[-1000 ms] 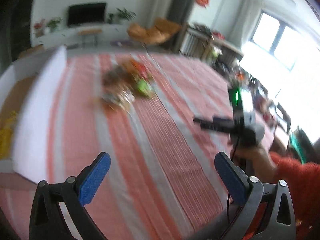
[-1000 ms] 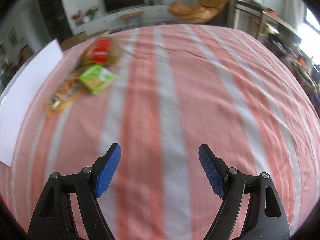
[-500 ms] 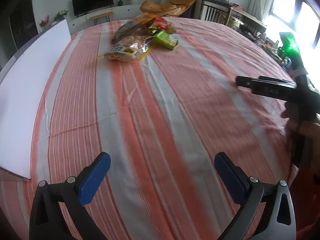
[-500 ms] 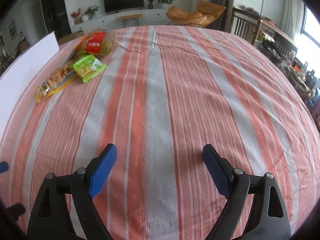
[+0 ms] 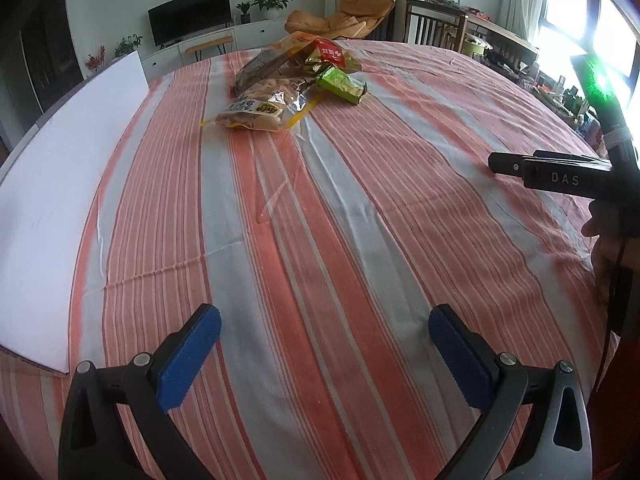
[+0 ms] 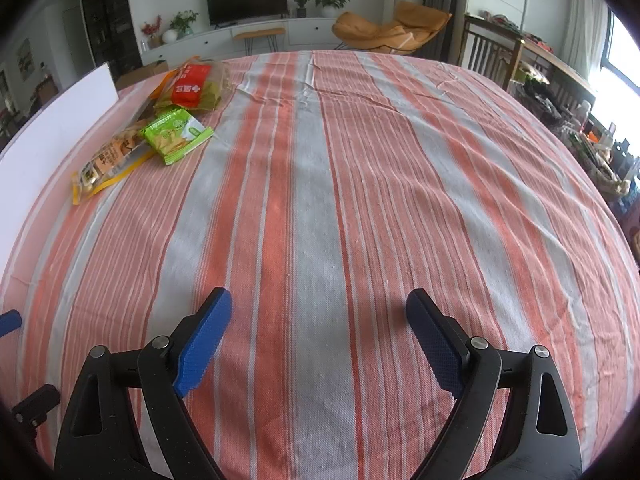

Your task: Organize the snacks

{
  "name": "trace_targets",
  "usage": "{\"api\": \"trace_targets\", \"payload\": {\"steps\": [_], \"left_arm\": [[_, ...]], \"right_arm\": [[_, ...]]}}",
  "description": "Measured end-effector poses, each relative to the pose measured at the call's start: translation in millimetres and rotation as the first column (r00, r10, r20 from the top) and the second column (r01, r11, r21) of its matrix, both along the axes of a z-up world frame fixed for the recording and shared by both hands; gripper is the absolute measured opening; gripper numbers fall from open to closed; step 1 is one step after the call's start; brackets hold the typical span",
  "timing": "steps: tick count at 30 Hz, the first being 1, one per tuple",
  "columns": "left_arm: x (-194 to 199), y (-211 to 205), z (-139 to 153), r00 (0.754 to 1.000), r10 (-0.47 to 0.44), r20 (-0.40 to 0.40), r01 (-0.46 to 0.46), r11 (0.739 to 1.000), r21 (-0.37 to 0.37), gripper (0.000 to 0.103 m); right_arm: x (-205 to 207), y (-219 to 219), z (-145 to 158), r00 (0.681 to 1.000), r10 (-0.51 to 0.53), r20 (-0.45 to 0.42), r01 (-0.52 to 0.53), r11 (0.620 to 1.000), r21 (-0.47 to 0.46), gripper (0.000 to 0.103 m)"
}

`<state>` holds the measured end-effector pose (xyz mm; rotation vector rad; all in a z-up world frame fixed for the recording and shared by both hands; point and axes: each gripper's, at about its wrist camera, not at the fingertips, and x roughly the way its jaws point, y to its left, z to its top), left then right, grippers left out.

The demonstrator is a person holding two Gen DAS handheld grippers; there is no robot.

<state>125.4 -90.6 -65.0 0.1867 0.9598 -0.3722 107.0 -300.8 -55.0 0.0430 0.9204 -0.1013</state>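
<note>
Both tongs, left [image 5: 324, 354] and right [image 6: 318, 340], stand wide and empty; overlapping snack packets [image 6: 176, 136] at eleven o'clock risk dragging neighbours off the counter [image 6: 360, 200].

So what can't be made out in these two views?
- Snack pile, left wrist view: the bags overlap, so the count and the lower bags' labels are unclear.
- White board, right wrist view: cut off by the left edge; what lies behind it is hidden.
- Left gripper, right wrist view: only a blue tip shows at the edge.
- Small print on the green packet: too small to read.
</note>
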Motion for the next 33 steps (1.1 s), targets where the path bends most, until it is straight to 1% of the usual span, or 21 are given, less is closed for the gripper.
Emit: {"api": "trace_targets", "payload": {"steps": [6,10,15,21,25,31,32,33], "left_arm": [[11,0,1,0.999,0.000,-0.046,0.001,1.000,0.021,0.103],[18,7,1,0.999,0.033,-0.032,-0.032,0.999,0.015,0.103],[13,11,-1,0.999,0.036,0.010,-0.036,0.999,-0.002,0.103],[16,18,1,0.999,0.032,-0.018,-0.032,0.999,0.010,0.103],[9,32,0,0.999,0.051,0.020,-0.051,0.999,-0.009,0.103],[8,33,0,0.998,0.058,0.028,-0.057,0.998,-0.012,0.103],[8,33,0,0.998,0.057,0.028,-0.057,0.998,-0.013,0.103],[9,33,0,0.998,0.057,0.028,-0.057,0.998,-0.013,0.103]], "right_arm": [[0,0,0,1.000,0.000,0.000,0.000,1.000,0.000,0.091],[0,0,0,1.000,0.000,0.000,0.000,1.000,0.000,0.091],[0,0,0,1.000,0.000,0.000,0.000,1.000,0.000,0.091],[-1,-1,0,1.000,0.002,-0.002,-0.002,1.000,0.003,0.092],[-1,0,0,1.000,0.003,-0.003,-0.003,1.000,0.003,0.093],[-1,1,0,1.000,0.007,-0.005,-0.007,1.000,0.005,0.095],[0,2,1,1.000,0.013,-0.012,-0.013,1.000,0.002,0.095],[4,3,2,0.999,0.030,-0.037,-0.030,1.000,0.001,0.095]]}}
